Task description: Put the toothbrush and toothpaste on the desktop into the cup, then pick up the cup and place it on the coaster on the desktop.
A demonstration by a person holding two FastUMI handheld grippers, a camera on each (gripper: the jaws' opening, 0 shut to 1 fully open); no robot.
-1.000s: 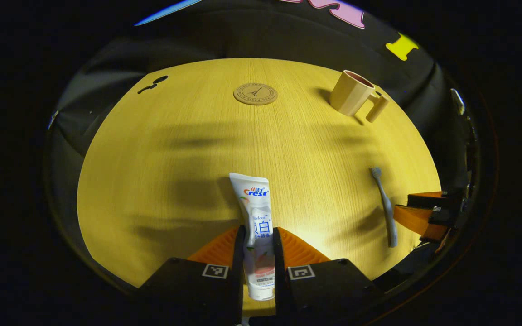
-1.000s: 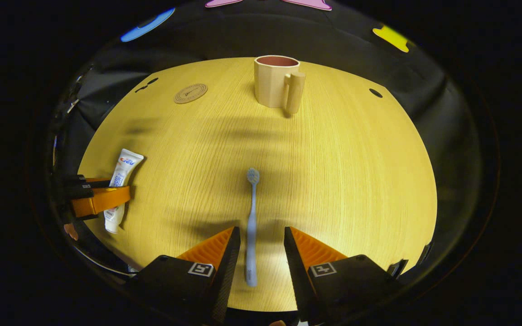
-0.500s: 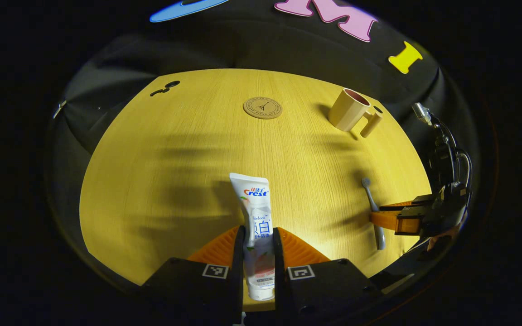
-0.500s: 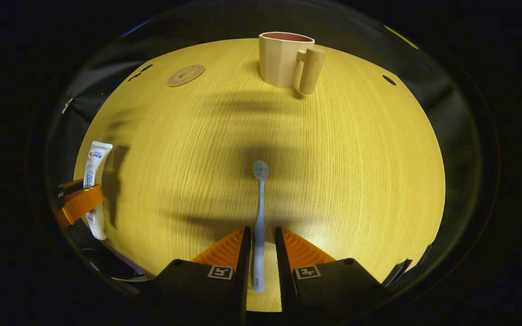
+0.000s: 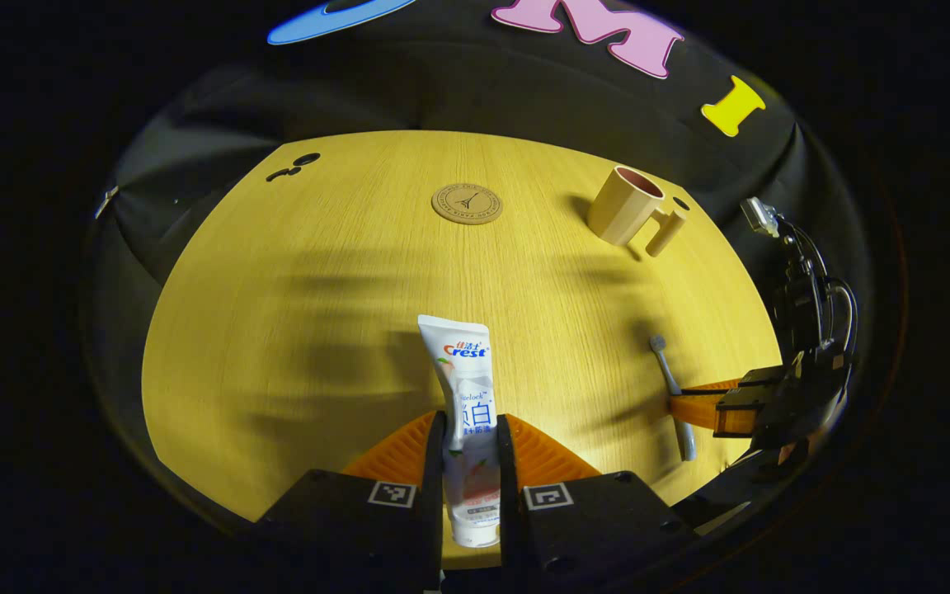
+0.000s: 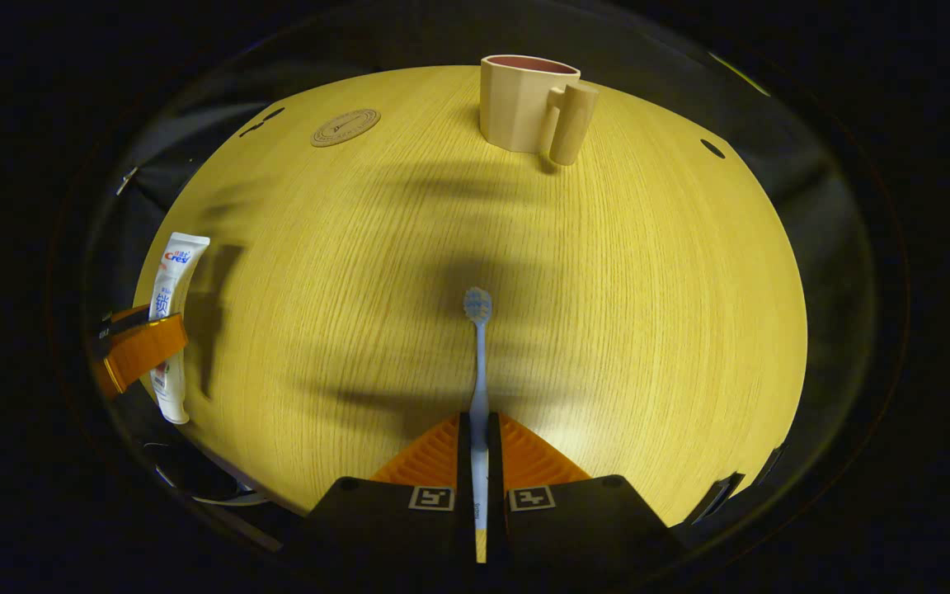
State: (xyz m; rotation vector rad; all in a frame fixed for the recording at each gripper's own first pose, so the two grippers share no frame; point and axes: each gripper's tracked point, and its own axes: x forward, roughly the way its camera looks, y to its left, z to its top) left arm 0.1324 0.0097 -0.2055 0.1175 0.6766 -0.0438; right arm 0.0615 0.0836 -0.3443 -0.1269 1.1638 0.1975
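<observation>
Toothpaste [image 5: 467, 396] ran lengthwise straight out from my left gripper [image 5: 468, 445], crimped end pointing across the table [image 5: 277, 289] toward the coaster [image 5: 467, 203], cap end back between my fingers, which were clamped on the tube's lower half. My right gripper [image 6: 479, 450] was pinched tight on the toothbrush [image 6: 478, 363], its handle along my fingers and its bristled head aimed toward the cup [image 6: 529, 114]. That cup stood upright at the far edge, handle turned toward me, well apart from the coaster. Nothing lay between either load and the cup. Whether the toothbrush cleared the tabletop I could not tell. The toothbrush's tail was hidden between my fingers.
</observation>
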